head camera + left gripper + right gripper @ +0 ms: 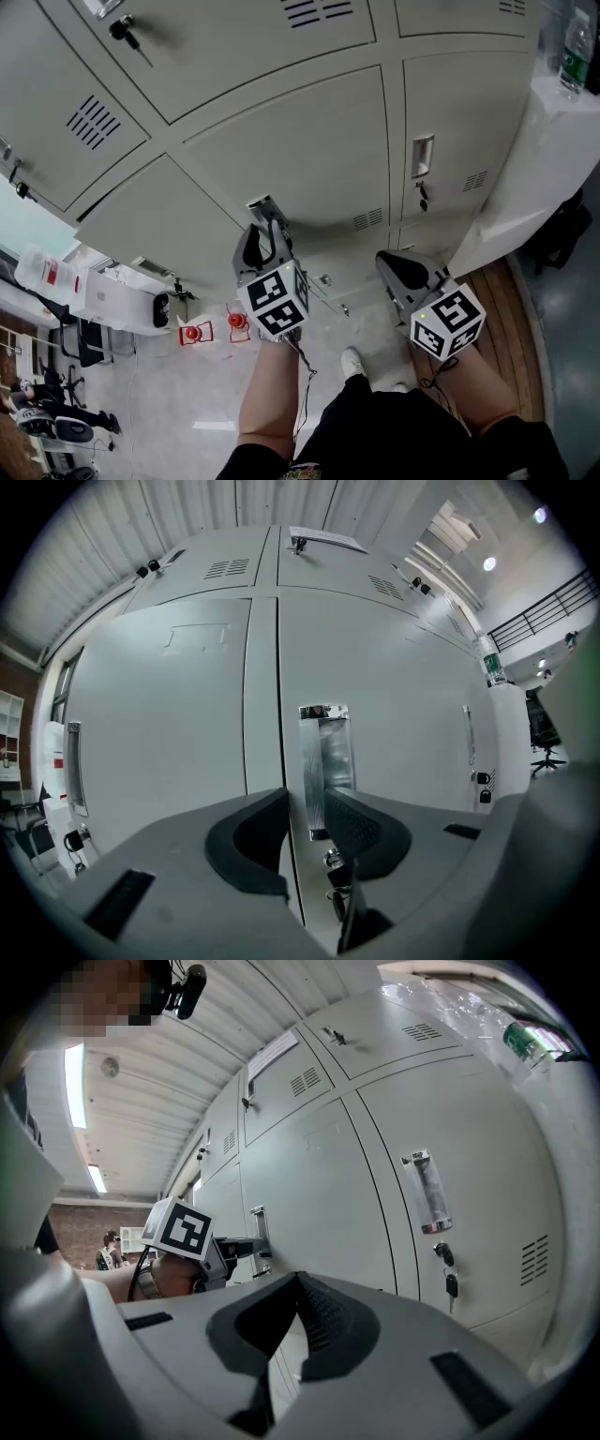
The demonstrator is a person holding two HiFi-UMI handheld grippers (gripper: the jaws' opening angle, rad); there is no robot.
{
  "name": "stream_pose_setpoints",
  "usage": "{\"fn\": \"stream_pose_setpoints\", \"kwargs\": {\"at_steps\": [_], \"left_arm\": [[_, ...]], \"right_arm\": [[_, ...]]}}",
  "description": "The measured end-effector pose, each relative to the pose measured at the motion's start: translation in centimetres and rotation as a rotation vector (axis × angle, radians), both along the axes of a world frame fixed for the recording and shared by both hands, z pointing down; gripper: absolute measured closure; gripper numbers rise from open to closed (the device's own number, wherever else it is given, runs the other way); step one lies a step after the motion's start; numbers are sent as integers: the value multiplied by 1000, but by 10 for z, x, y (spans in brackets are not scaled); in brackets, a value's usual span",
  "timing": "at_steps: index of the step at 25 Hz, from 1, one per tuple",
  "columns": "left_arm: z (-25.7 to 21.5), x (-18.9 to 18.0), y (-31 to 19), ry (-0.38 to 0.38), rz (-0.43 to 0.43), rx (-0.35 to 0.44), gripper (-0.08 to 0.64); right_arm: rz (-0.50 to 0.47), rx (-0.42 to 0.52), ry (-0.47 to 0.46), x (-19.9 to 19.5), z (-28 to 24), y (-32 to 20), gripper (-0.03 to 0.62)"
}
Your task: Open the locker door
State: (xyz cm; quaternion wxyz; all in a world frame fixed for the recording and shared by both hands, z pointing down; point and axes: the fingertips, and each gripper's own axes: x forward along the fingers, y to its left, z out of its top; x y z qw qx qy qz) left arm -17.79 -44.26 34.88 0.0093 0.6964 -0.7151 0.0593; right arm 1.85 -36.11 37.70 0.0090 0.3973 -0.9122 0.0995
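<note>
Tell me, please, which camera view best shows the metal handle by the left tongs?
The left gripper view: the metal handle sits central, straight on, between the left tongs. The head view shows only its top end beyond the tongs; the right gripper view shows it small, side-on.

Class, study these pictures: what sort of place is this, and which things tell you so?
Probably a locker area in a workshop hall: a bank of grey metal lockers, keys hanging in a lock, and a ribbed metal ceiling with strip lights.
</note>
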Motion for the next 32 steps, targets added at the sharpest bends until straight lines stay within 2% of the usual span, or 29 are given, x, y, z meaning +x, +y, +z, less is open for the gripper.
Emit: {"fn": "stream_pose_setpoints", "kwargs": {"at_steps": [16,32], "left_arm": [[0,19,52,39,27,8,436],[0,67,122,10,46,4,440]], "right_arm": [[-60,25,0,2,-11,26,538],[-126,29,-14,27,-17,75,538]]}}
